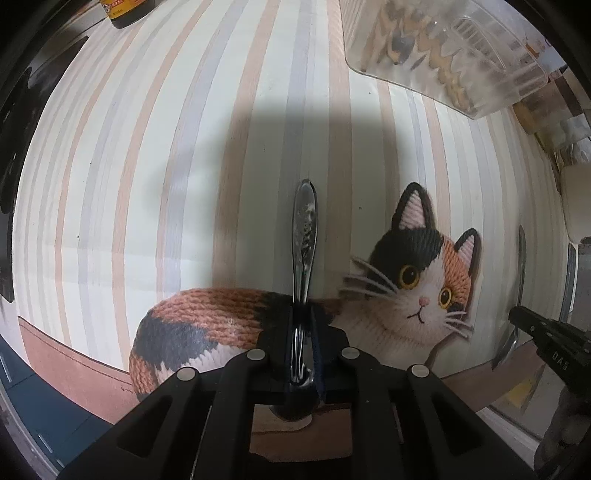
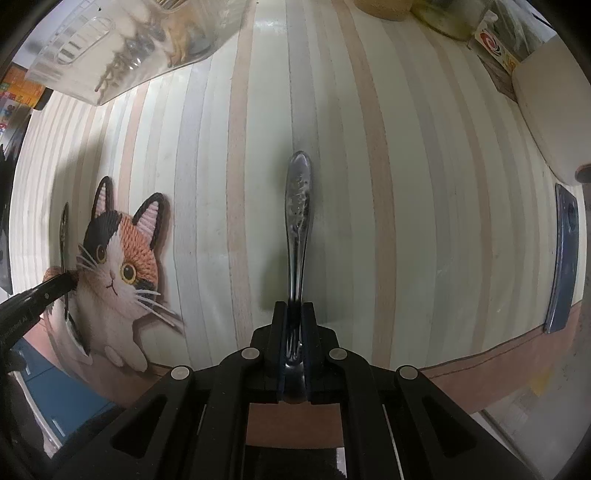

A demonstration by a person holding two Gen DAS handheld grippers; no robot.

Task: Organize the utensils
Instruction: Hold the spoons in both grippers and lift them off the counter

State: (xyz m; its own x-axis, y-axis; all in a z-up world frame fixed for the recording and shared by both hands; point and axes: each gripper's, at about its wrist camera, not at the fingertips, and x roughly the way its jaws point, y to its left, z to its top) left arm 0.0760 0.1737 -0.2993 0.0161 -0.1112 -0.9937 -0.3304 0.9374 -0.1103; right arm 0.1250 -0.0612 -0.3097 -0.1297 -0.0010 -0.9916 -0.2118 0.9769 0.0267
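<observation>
My left gripper (image 1: 303, 312) is shut on a metal spoon (image 1: 304, 229). Its embossed handle sticks out forward over the cat's tail, and its bowl hangs below the pads. My right gripper (image 2: 295, 306) is shut on a second metal spoon (image 2: 297, 206), held the same way over the striped mat. In the left wrist view the right gripper (image 1: 517, 315) appears at the right edge with its spoon (image 1: 521, 258). In the right wrist view the left gripper (image 2: 64, 282) shows at the left edge with its spoon (image 2: 64, 229). Both point down at the table.
A striped placemat (image 1: 184, 147) with a calico cat picture (image 1: 424, 273) covers the table. A clear plastic utensil box (image 1: 443, 48) holding several utensils stands at the back (image 2: 122, 44). A dark bottle (image 1: 125, 11) is far left, and a white object (image 2: 554, 110) and a blue item (image 2: 563, 258) lie at the right.
</observation>
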